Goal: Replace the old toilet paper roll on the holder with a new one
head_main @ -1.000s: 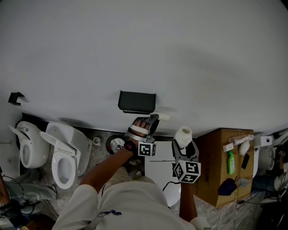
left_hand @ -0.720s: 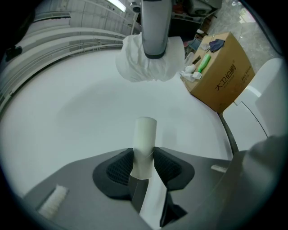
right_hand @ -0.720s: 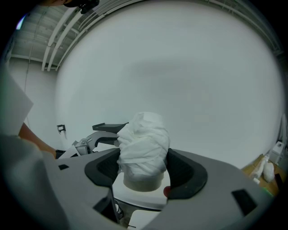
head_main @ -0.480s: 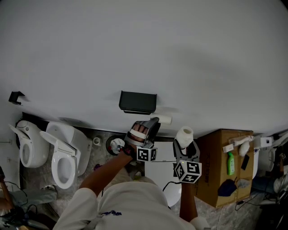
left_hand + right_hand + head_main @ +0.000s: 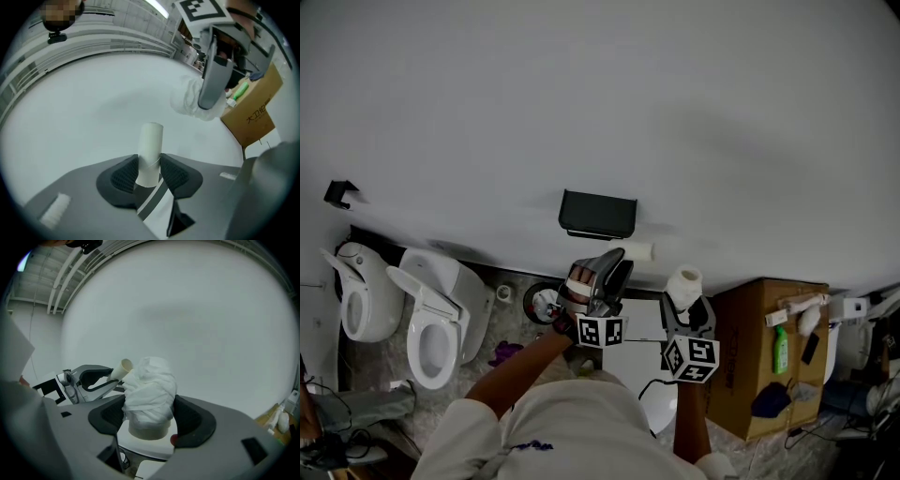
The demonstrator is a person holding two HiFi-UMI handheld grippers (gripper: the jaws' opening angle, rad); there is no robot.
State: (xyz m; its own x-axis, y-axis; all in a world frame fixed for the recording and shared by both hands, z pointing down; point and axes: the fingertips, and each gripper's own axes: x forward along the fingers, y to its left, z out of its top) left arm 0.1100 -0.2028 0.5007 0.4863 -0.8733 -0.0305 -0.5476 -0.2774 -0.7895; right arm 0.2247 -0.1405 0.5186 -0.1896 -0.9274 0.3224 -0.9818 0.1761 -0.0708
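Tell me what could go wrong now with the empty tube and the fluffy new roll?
1. The left gripper pinches the cardboard tube only at its near end, so the tube might tip or slip out.
2. The new roll in the right gripper has loose, crumpled paper, which could unwind or snag on the black holder.
3. The two grippers are close together, so they might bump.

A makeshift washroom: toilets [image 5: 431,323] along a white wall [image 5: 600,94] with a black paper holder [image 5: 598,215], cardboard box [image 5: 748,361] alongside.
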